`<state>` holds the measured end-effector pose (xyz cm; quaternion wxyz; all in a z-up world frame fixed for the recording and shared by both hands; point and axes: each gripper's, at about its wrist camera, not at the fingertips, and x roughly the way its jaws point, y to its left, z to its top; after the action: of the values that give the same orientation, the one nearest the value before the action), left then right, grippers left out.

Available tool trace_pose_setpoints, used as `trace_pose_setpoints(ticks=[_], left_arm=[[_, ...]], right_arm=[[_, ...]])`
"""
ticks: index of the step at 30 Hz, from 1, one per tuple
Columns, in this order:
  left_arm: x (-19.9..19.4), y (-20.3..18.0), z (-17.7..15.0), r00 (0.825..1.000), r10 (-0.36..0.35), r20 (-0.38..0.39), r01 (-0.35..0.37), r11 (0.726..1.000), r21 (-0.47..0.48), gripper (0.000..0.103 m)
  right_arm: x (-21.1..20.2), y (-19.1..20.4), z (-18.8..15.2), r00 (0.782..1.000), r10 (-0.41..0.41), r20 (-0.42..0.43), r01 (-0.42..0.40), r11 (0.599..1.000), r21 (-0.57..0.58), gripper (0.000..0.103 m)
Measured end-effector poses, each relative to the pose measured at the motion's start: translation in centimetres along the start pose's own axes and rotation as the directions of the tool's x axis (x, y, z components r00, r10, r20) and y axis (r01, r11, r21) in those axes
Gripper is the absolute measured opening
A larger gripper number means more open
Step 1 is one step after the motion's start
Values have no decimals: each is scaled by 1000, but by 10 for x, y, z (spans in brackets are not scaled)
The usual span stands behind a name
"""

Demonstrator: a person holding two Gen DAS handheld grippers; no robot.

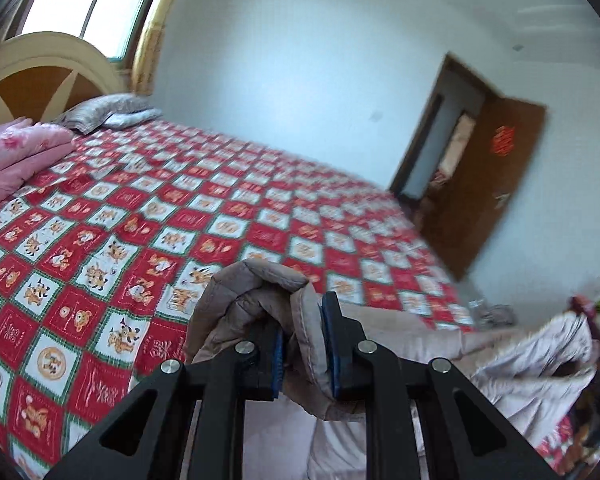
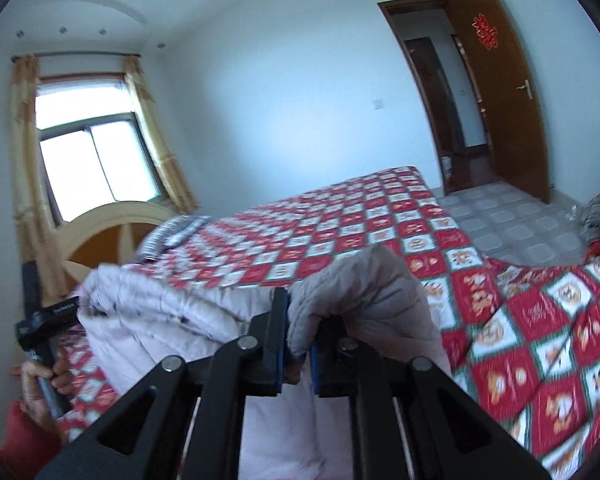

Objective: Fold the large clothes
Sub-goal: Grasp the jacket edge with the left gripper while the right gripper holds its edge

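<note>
Left gripper (image 1: 303,350): black two-finger frame with blue pads, closed down on a thick edge of the pale pinkish-grey quilted padded garment (image 1: 256,292). A fold of the fabric is seen bunched between and over the fingers.

Right gripper (image 2: 298,350): same build, likewise clamped on another part of the padded garment (image 2: 364,280), with a rounded hump of fabric draped over the right finger.

The garment is held raised above the bed between the two grippers; its bulk is seen hanging and trailing below them, partly resting on the red-and-white checked bedspread with cartoon prints (image 1: 220,216).

A folded pink floral quilt (image 1: 16,152) and a grey patterned pillow (image 1: 108,112) are noted near the cream and brown wooden headboard (image 1: 40,76). A brown wooden door (image 2: 496,92) is seen standing open. Both views are motion-blurred.
</note>
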<state>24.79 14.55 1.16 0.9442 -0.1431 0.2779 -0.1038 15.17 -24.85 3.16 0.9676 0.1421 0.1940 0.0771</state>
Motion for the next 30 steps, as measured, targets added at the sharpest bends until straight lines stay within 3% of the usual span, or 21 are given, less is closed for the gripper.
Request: trace_pose_setpoints(ticks=[4, 8, 11, 14, 17, 19, 22, 30], left_arm=[[66, 4, 1, 994, 83, -76, -83, 997, 7, 18], [124, 17, -10, 970, 155, -187, -158, 987, -4, 21], [157, 28, -22, 958, 156, -242, -166, 986, -23, 27], [170, 29, -29, 962, 147, -232, -151, 989, 4, 35], [182, 26, -49, 966, 192, -174, -182, 981, 71, 37], [188, 16, -58, 958, 257, -127, -243, 963, 118, 37], [202, 9, -59, 944, 303, -127, -283, 946, 156, 38], [205, 17, -56, 953, 262, -154, -246, 962, 116, 39]], right_arm=[[66, -13, -3, 994, -102, -44, 101, 995, -24, 13], [134, -32, -22, 973, -189, -131, 185, 982, -41, 13], [167, -43, -39, 955, -237, -179, 228, 971, -70, 13], [190, -53, -60, 940, -278, -199, 259, 959, -115, 14], [193, -60, -70, 944, -274, -182, 262, 961, -88, 15], [196, -63, -71, 946, -266, -183, 257, 964, -72, 16], [199, -74, -71, 947, -243, -209, 243, 970, -27, 16], [205, -80, -71, 949, -220, -228, 230, 973, 21, 16]])
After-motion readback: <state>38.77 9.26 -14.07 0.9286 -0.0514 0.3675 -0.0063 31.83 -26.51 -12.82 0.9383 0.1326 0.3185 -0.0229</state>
